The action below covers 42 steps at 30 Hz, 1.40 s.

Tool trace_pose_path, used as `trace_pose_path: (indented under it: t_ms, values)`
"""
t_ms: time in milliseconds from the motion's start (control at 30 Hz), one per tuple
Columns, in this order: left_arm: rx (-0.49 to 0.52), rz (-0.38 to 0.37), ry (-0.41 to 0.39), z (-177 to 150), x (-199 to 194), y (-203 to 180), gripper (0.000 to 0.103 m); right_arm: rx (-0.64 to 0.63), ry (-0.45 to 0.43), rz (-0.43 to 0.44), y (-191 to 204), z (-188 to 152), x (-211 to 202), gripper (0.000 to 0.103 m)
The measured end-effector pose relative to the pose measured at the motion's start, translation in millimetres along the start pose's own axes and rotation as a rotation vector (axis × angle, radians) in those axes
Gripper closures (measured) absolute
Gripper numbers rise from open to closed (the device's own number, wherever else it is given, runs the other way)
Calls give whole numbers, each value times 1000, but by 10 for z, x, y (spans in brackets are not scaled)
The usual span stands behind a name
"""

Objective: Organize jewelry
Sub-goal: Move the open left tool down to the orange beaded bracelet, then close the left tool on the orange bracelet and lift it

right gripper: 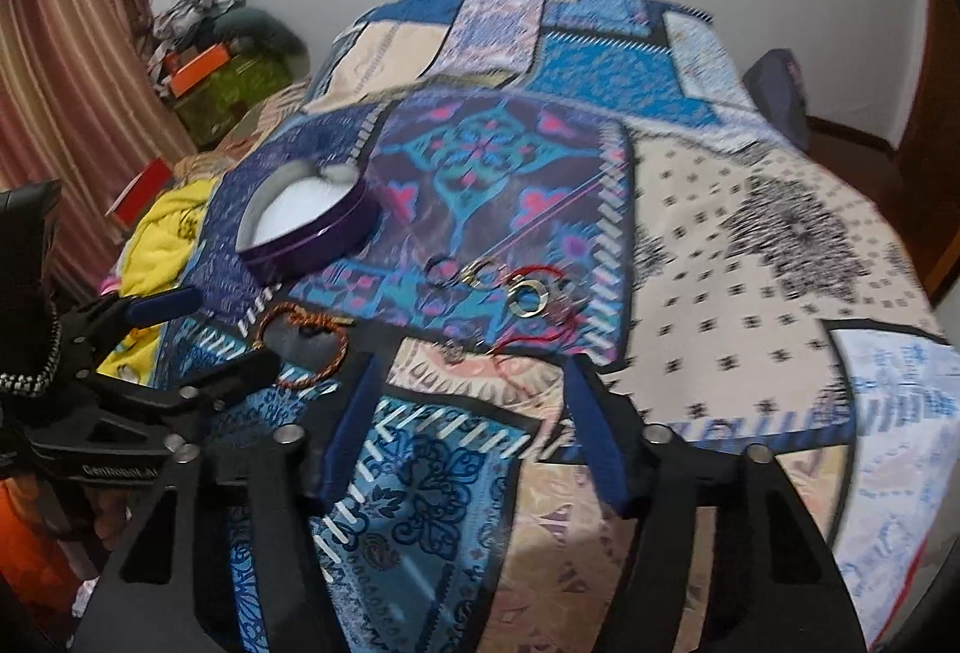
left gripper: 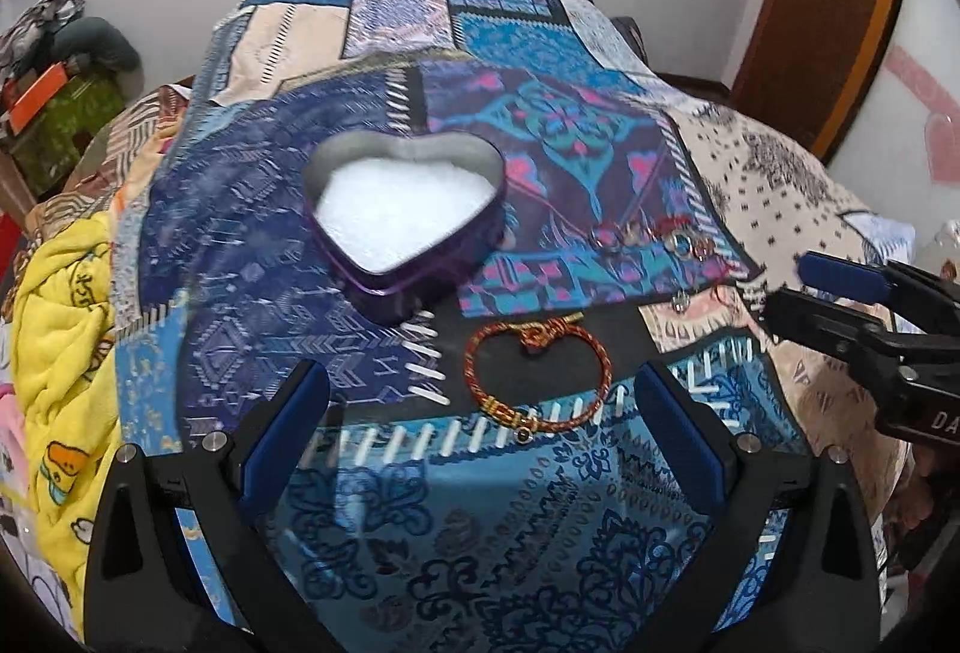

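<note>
A purple heart-shaped tin [left gripper: 403, 221] with white padding stands open on the patchwork bedspread; it also shows in the right wrist view [right gripper: 309, 224]. A red and gold braided bracelet [left gripper: 534, 374] lies just ahead of my left gripper [left gripper: 480, 407], which is open and empty. Several small rings and a red-corded pendant [left gripper: 660, 236] lie to the right of the tin. In the right wrist view the rings [right gripper: 480, 273] and a silver ring pendant on red cord [right gripper: 531, 296] lie just ahead of my right gripper [right gripper: 474, 383], open and empty. The bracelet [right gripper: 306, 347] is at its left.
The patchwork bedspread [left gripper: 540, 533] covers the whole surface. A yellow blanket [left gripper: 60, 353] is bunched at the left edge. Boxes and bags [right gripper: 222, 71] stand by the far wall, a striped curtain [right gripper: 54, 101] at left. The right gripper's fingers [left gripper: 840, 275] show at the left view's right edge.
</note>
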State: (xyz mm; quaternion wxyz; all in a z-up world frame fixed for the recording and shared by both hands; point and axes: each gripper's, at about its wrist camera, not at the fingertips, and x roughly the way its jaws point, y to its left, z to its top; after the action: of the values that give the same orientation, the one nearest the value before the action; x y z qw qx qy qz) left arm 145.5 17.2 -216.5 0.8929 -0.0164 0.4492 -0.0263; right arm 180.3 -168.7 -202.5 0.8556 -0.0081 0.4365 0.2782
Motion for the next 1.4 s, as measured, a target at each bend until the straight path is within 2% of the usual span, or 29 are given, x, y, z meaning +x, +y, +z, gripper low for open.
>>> trace_pose_path:
  t_ms: [167, 633, 833, 900, 1400]
  values:
    - [33, -16, 25, -44, 109, -61, 6, 2, 37, 66, 8, -15, 111, 70]
    - [106, -13, 24, -66, 213, -157, 11, 21, 78, 62, -78, 44, 383, 79]
    - [151, -1, 12, -39, 255, -213, 24, -13, 68, 19, -31, 37, 419, 87]
    - [154, -3, 8, -38, 254, -218, 31, -7, 65, 14, -54, 36, 415, 93]
    - [89, -27, -4, -4, 189, -111, 81, 7, 35, 9, -52, 60, 236, 93]
